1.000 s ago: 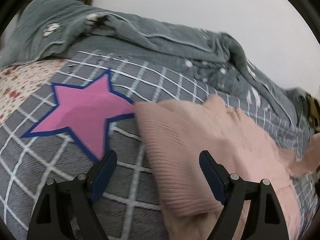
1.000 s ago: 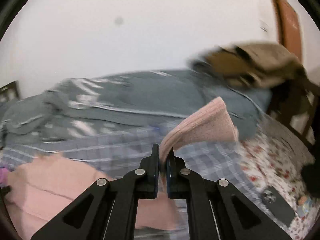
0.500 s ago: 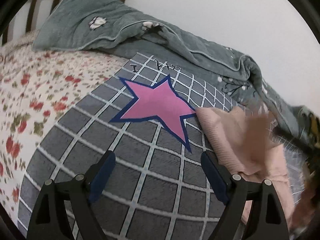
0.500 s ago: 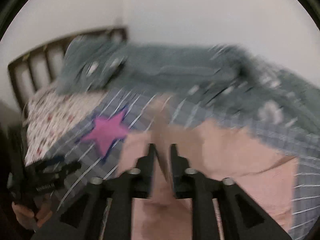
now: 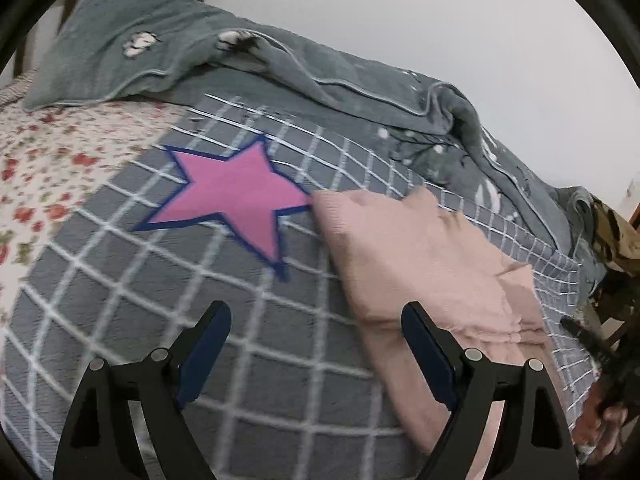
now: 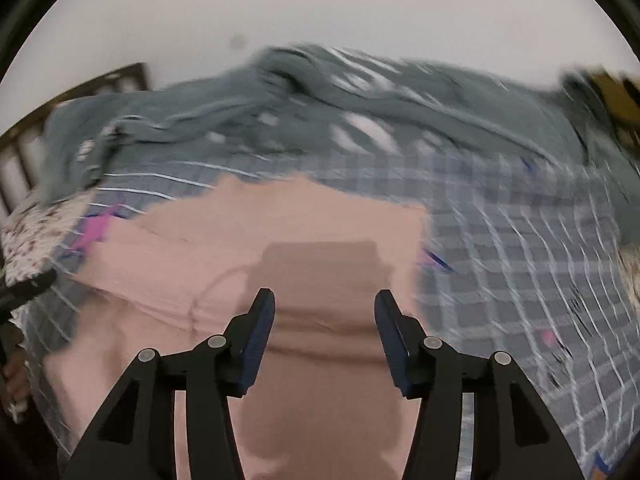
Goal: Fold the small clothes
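A pink knitted garment [image 5: 424, 264] lies folded over on the grey checked blanket [image 5: 132, 320], just right of a pink star patch [image 5: 240, 196]. My left gripper [image 5: 316, 348] hovers open over the blanket; its right finger hangs over the garment's near edge with nothing between the jaws. In the right wrist view the same garment [image 6: 256, 236] fills the middle. My right gripper [image 6: 324, 332] is above it, its jaws opening, with the cloth lying loose below and no fabric pinched. The right view is motion-blurred.
A rumpled grey-green quilt [image 5: 280, 64] is heaped along the far side by the white wall. A floral sheet [image 5: 44, 160] covers the left of the bed, with a wooden headboard [image 6: 24, 136] beyond. A person's hand [image 5: 600, 424] shows at the lower right edge.
My right gripper let go of the pink flap it was holding up; the flap now lies folded on the garment and the jaws have parted. The left gripper pulled back, still open.
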The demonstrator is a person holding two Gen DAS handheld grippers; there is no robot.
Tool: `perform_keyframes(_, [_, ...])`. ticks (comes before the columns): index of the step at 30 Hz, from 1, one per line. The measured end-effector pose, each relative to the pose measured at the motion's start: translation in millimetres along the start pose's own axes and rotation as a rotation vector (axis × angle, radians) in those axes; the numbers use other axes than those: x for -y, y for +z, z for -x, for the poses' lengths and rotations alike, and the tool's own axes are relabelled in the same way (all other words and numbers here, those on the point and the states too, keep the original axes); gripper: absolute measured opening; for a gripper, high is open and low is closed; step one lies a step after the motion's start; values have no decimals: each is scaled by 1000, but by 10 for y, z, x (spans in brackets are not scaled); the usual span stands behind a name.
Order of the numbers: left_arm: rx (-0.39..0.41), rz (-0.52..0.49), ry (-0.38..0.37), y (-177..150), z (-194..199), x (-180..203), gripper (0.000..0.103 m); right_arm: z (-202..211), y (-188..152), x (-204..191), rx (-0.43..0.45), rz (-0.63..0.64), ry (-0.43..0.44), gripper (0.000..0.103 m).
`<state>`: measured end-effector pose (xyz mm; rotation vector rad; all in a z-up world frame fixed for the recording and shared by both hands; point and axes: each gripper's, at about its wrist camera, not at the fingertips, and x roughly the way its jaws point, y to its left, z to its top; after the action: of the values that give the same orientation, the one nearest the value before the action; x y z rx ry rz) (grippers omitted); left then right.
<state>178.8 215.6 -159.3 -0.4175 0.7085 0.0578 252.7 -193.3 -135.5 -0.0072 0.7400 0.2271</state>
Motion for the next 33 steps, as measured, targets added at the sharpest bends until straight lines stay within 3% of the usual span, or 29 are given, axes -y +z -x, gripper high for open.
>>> perform_keyframes(5, [-12,17,11,55,-164,182,87,-233,-241,380,-120,-22,-4,51])
perform_keyframes(9, [-27,-5,41,58,-197,255,87,-450,-294,256,-166,48,18,51])
perform_keyframes(13, [-20,-39,85,77,-186,302,87,-551,-231,197,-163,116,-23,54])
perform_keyframes(14, [-18,-39,89,80,-183,308,87,-577,-186,193,-161,115,-26,51])
perform_keyframes(15, [-18,-38,91,88,-188,309,87,-600,-133,209,-146,107,-24,41])
perform_keyframes(16, [-19,-37,94,90,-192,315,87,-619,-121,231,-130,106,-25,8])
perform_keyframes(22, [-58,-29,74,95,-317,369,87,-577,-91,519,-95,37,-11,8])
perform_keyframes(25, [-85,-20,60,85,-442,410,87,-674,-133,539,-160,41,-28,11])
perform_keyframes(27, [-107,-24,67,70,-526,434,87,-593,-129,514,-153,82,-61,20])
perform_keyframes(29, [-101,-37,69,58,-554,439,87,-416,-135,537,-115,106,-68,39])
perform_keyframes(33, [-84,-30,56,109,-606,417,85,-106,-64,578,-30,89,30,48])
